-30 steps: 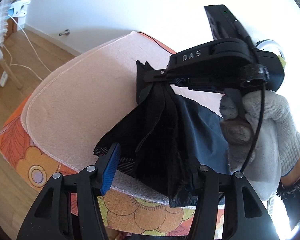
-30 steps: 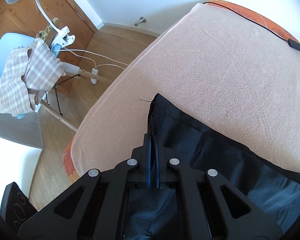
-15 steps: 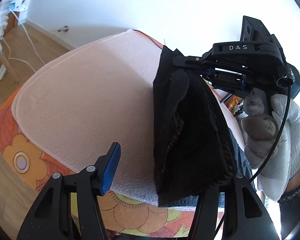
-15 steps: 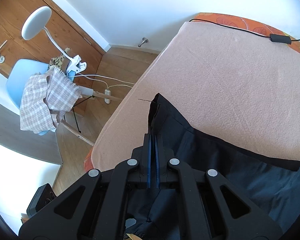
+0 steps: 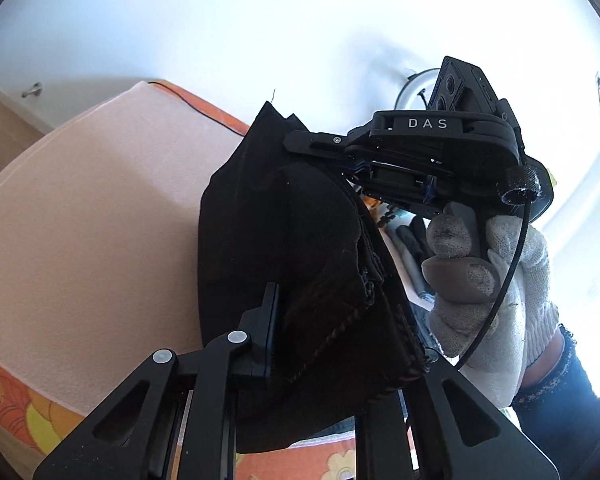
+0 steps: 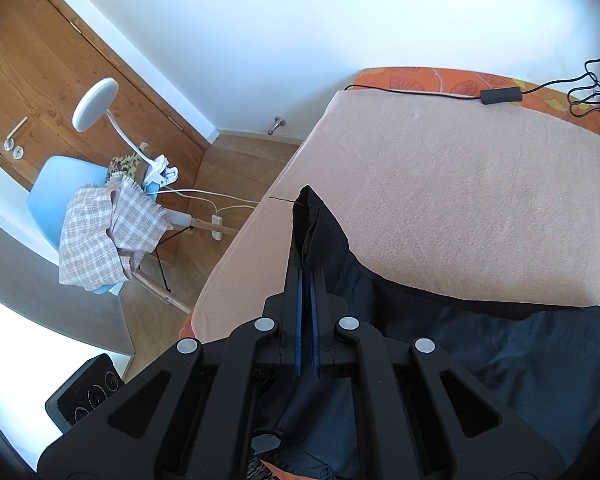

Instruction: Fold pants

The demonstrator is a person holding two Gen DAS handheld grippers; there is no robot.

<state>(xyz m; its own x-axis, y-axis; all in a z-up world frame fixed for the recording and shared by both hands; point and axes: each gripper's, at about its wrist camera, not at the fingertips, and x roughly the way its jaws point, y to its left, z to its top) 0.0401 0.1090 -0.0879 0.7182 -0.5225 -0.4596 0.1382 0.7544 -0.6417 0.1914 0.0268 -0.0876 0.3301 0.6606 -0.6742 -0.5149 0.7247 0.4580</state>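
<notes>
Above bed (image 6: 440, 184), black pants (image 5: 284, 248) hang bunched between both tongs, long axis stretched tongs to tongs, rest trailing onto bed. Right tongs (image 6: 306, 280) clamped on upper corner; left tongs (image 5: 332, 320) just closed on lower edge.

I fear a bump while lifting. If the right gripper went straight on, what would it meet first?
Probably the pink fleece blanket beyond the black pants corner that the right gripper clamps; depth is unclear.
</notes>
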